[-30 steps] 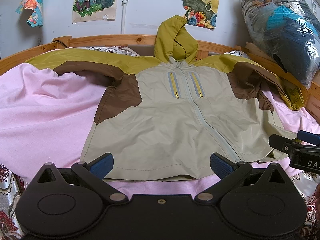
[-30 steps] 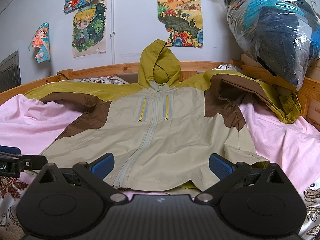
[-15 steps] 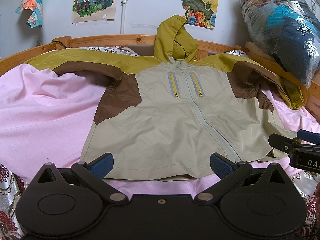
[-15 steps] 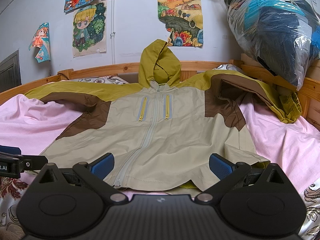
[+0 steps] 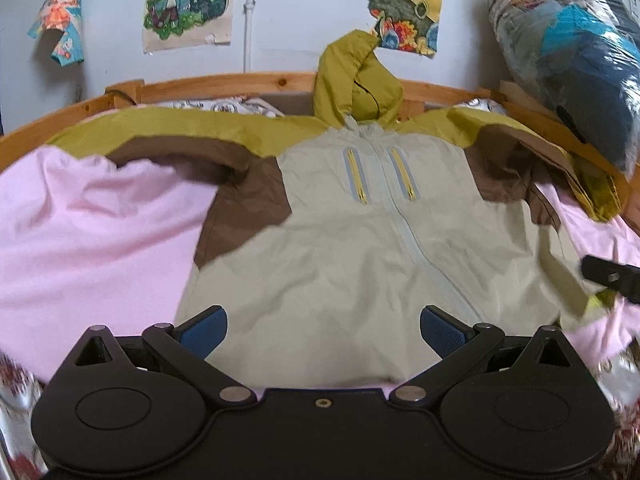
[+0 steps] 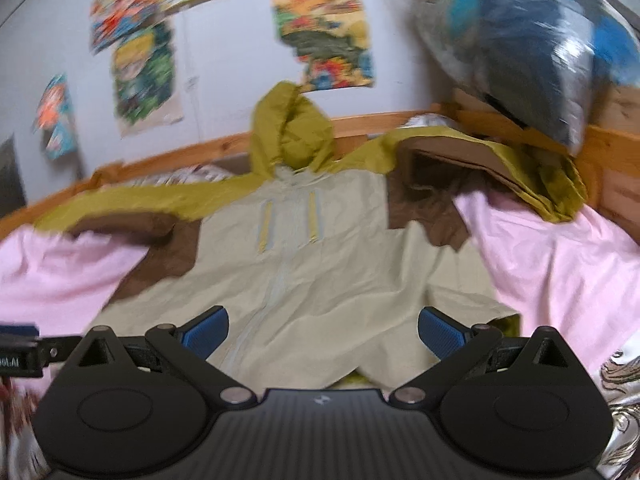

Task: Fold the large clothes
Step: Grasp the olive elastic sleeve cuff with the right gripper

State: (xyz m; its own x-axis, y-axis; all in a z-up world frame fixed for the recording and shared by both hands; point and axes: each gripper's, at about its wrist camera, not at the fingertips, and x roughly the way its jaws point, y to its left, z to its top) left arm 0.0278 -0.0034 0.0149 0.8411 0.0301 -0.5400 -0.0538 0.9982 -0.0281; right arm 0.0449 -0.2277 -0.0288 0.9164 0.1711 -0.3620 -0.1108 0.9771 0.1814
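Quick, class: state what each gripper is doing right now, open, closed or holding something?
Left gripper: open, holding nothing, above the jacket hem.
Right gripper: open, holding nothing, above the same hem.

Jacket point(image 5: 360, 264) flat on sheet point(image 5: 92, 240), hood point(image 5: 356, 80) toward wall point(image 5: 288, 20)

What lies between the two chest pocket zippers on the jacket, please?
The jacket's main zipper runs between the two yellow pocket zippers, clearest in the left wrist view.

My left gripper point(image 5: 323, 330) is level, its blue-padded fingers point(image 5: 204, 330) spread wide with nothing between them. My right gripper point(image 6: 322, 330) matches it, jaws fully apart and empty, its view blurred
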